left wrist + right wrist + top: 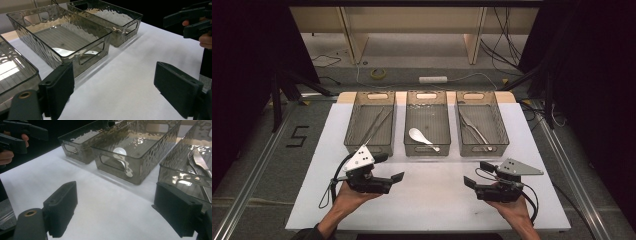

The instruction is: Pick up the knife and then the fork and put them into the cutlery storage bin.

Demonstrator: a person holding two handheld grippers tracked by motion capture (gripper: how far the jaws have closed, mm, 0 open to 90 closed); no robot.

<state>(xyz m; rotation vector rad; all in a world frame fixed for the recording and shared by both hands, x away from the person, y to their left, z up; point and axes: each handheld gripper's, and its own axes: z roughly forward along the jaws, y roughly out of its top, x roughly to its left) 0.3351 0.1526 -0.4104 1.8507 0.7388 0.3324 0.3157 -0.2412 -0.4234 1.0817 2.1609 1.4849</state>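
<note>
The ribbed black fingers of the right gripper (pixel 475 175) are spread wide with nothing between them; those of the left gripper (pixel 390 168) are likewise held wide and empty. Both are poised over the matte white tabletop (pixel 432 200). Nearest, a glossy white spoon (pixel 421 137) lies in the middle bin (pixel 427 151), smoky, dimpled, rectangular plastic.

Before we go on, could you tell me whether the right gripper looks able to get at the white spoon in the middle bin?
Probably yes: the right gripper is open and empty, the middle bin has no lid, and the white spoon lies alone inside.
</note>
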